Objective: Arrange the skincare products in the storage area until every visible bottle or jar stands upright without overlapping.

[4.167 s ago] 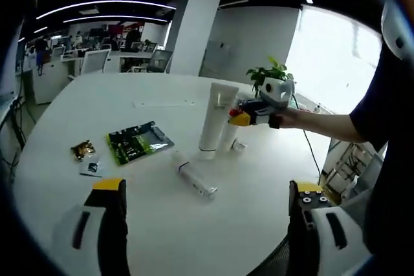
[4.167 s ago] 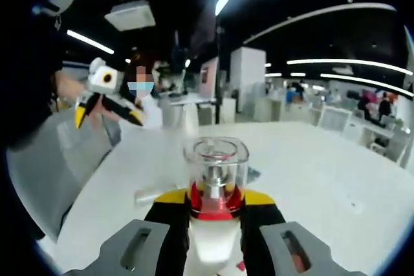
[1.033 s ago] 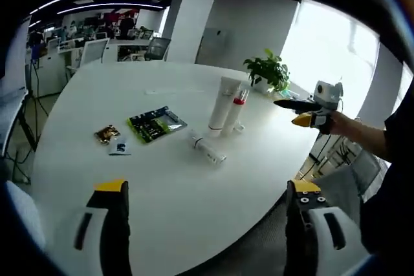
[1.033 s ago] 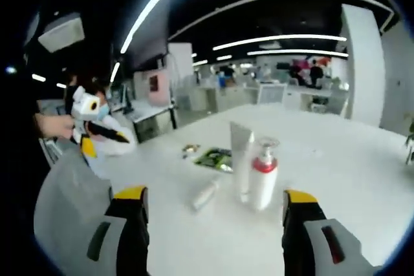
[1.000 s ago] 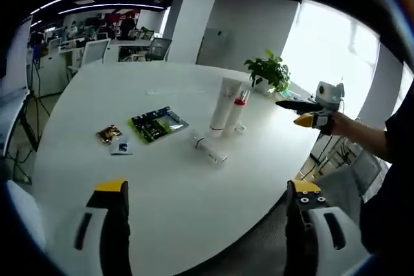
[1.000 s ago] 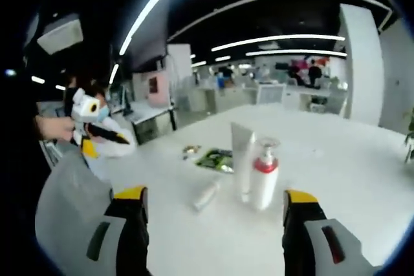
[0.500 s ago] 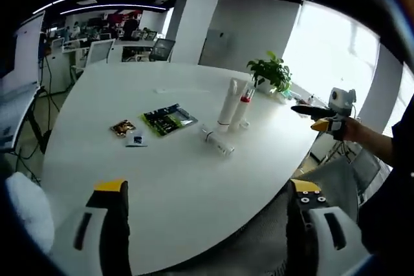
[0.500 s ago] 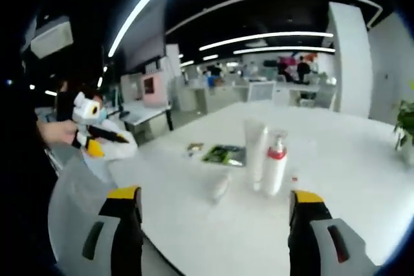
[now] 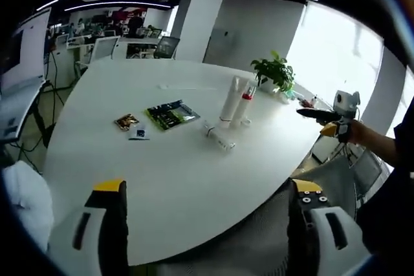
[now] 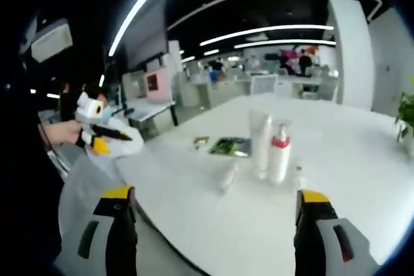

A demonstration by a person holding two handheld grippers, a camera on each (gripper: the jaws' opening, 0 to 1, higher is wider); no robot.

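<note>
A tall white tube [image 9: 229, 99] stands upright near the table's far side, and a white pump bottle with a red collar [image 9: 243, 104] stands upright right beside it. A small white bottle [image 9: 217, 138] lies on its side in front of them. The same tube [image 10: 261, 135], pump bottle [image 10: 280, 145] and lying bottle [image 10: 228, 176] appear in the right gripper view. My left gripper [image 9: 208, 224] is open, empty and well back from the table edge. My right gripper [image 10: 217, 231] is open too, with nothing between its jaws. Each gripper appears in the other's view: right gripper [image 9: 321, 116], left gripper [image 10: 98, 134].
On the round white table [image 9: 162, 179] lie a green packet [image 9: 171, 114], a gold sachet [image 9: 127, 121] and a small white sachet [image 9: 138, 134]. A potted plant [image 9: 274, 73] stands at the far edge. A small item [image 10: 297, 174] sits by the pump bottle. Office desks and chairs fill the background.
My right gripper has let go of the pump bottle, which now stands beside the tube. Both grippers have drawn back from the table, so the products look smaller.
</note>
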